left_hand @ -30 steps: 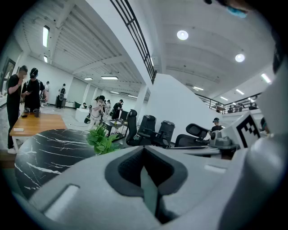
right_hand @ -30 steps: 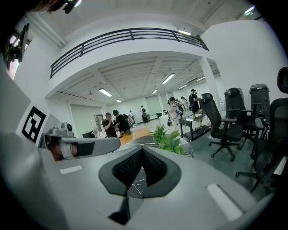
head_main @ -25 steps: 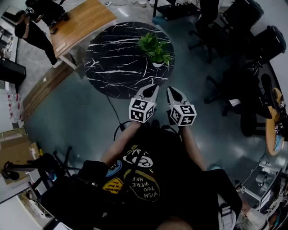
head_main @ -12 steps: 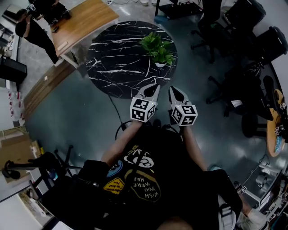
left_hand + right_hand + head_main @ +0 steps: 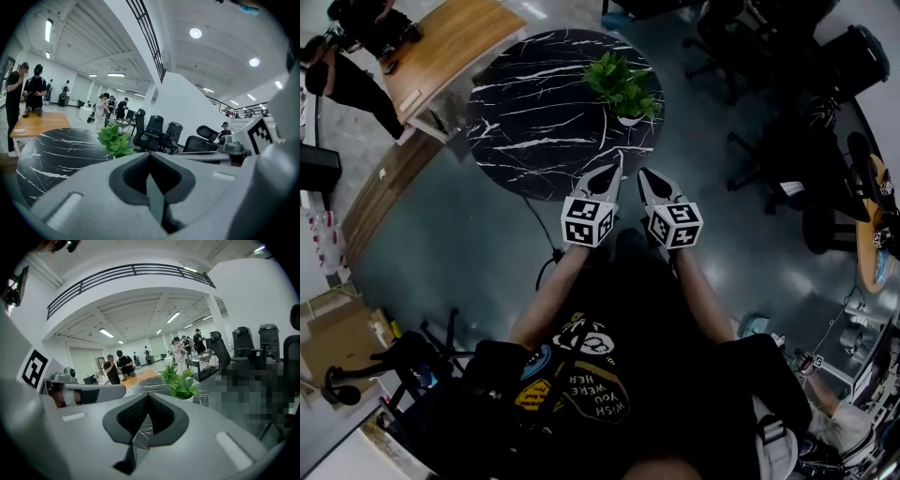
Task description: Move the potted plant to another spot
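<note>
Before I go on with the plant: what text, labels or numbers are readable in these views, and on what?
"WISH YOU WERE HER": upside down in the head view, on the dark patch on the person's black shirt; anything after the R is not readable.
Yellow patch beside it: print too small to read.
Cubes on the left gripper and right gripper: black-and-white square patterns only, no letters.

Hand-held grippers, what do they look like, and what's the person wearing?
The left hand-held gripper and the right hand-held gripper both have light grey, tapering shells with black textured pads. Each carries a white cube printed with black square markers. The person wears a black T-shirt with yellow and white prints, and the forearms are uncovered.
</note>
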### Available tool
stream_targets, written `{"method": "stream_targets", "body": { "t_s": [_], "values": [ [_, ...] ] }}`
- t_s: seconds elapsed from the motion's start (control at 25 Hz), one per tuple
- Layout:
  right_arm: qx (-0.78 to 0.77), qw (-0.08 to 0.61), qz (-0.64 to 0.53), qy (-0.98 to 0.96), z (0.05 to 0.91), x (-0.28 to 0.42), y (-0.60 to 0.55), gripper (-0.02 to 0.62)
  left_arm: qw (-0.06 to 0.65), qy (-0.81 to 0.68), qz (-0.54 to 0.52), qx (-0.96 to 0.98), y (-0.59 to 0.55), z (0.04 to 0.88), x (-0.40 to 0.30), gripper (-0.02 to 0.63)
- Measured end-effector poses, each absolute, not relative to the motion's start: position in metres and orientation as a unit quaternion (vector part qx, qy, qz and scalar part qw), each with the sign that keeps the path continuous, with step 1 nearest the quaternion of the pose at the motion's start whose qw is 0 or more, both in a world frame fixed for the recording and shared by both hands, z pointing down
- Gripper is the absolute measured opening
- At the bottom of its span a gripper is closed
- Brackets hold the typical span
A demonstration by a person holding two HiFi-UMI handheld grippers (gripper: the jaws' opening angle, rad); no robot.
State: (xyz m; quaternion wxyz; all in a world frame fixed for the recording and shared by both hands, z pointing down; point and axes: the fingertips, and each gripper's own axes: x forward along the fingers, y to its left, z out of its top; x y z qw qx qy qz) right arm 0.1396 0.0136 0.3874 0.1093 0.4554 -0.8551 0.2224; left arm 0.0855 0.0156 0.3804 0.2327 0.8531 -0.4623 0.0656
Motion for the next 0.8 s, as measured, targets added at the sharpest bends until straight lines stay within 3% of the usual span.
{"method": "stream_targets", "body": {
  "t_s": [0.32,0.68,0.8],
  "values": [
    [0.457,0.117,0.215,-0.855,0.425,0.146,-0.037,0.003,0.224,-0.446,0.073,0.864,-0.035,0.413,0.094,0.005],
    [0.457,0.141,0.212,-0.852,0.522,0.158,-0.123,0.005,0.231,-0.473,0.130,0.840,-0.123,0.509,0.101,0.005],
    [0.455,0.155,0.225,-0.847,0.558,0.149,-0.140,0.040,0.238,-0.472,0.147,0.836,-0.137,0.535,0.097,0.005]
  ]
}}
